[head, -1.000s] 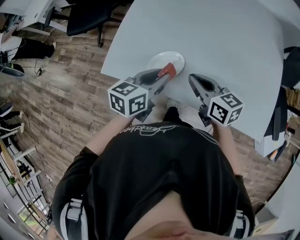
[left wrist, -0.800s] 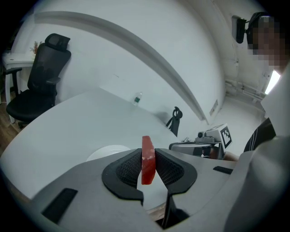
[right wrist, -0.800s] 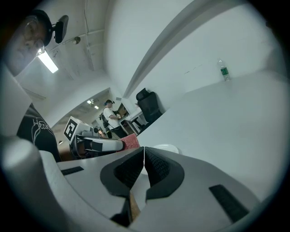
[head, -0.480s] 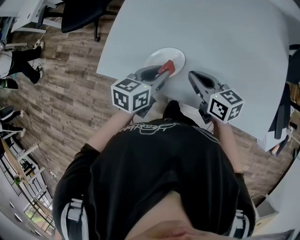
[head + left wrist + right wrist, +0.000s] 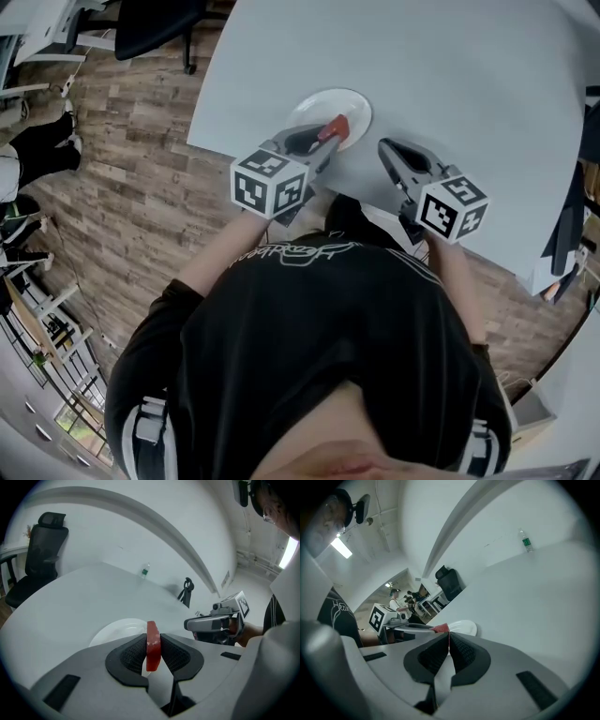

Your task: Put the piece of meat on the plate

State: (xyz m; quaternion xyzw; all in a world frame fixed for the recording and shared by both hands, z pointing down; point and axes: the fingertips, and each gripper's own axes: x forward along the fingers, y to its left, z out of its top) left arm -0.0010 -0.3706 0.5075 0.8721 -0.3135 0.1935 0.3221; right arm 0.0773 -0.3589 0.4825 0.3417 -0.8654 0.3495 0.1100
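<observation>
The piece of meat is a flat red slab standing on edge between the pads of my left gripper, which is shut on it. In the head view the meat hangs over the near rim of the white plate, which lies near the table's front left edge. From the left gripper view the plate lies just beyond the jaws. My right gripper hovers to the right of the plate, its jaws together with nothing in them. From there I see the plate and the meat.
The pale grey table stretches away behind the plate. A small bottle stands at its far side. A black office chair sits off the table's left end over the wooden floor.
Both grippers have sunk toward the table. The left one has carried the meat down closer over the plate's near rim. Neither gripper's jaws have changed.
</observation>
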